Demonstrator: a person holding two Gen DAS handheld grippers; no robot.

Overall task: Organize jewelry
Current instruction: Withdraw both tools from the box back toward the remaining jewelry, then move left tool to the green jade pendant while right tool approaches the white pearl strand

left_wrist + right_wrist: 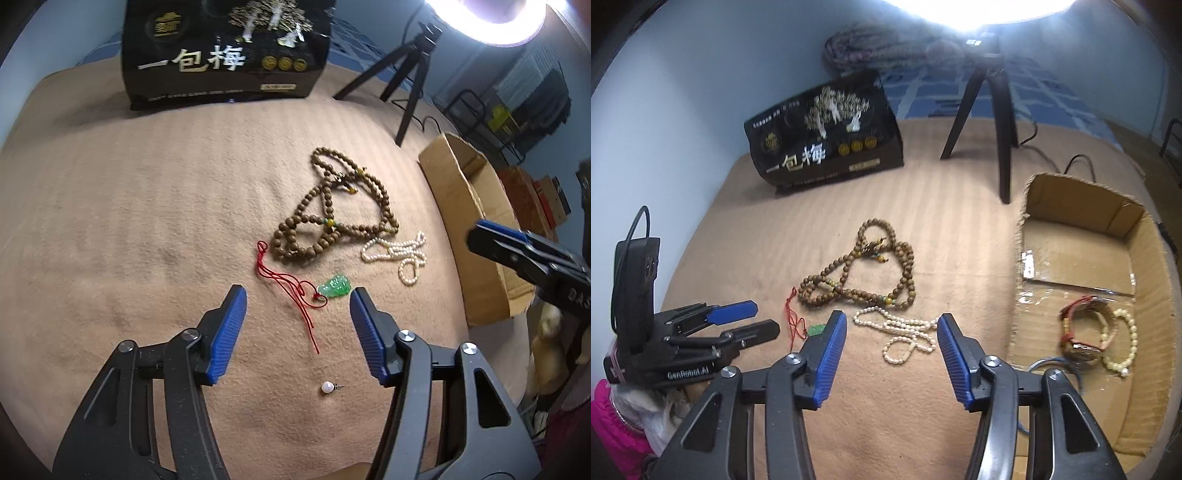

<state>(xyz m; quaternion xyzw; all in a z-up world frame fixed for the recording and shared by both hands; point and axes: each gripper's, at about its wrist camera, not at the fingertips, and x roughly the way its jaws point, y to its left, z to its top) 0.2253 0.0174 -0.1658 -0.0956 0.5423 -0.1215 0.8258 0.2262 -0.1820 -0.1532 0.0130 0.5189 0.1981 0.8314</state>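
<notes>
Nearest the left wrist camera, a loose pearl stud earring [328, 387] lies on the blanket between the blue pads of the left claw [298, 301], whose jaws stand apart and hold nothing. Just beyond its tips lies a green jade pendant [335, 288] on a red cord [284, 286]. Right claw [892, 325], jaws likewise apart and empty, hovers over the pearl necklace [905, 332]; the brown prayer-bead strand [857, 273] lies just past it. Progress, as judged: partly done. A cardboard box [1082, 210] on the right already holds a red-strapped watch [1078, 332] and a pale bead bracelet [1126, 339] (other contents are unclear), while four pieces remain outside it. Surface: a tan striped blanket [147, 221], apparently on a bed, with a blue checked sheet [1034, 96] behind. Room: a black printed snack bag [221, 51], a black tripod [990, 122] under a bright ring light [491, 18], and a pale blue wall [701, 92].
</notes>
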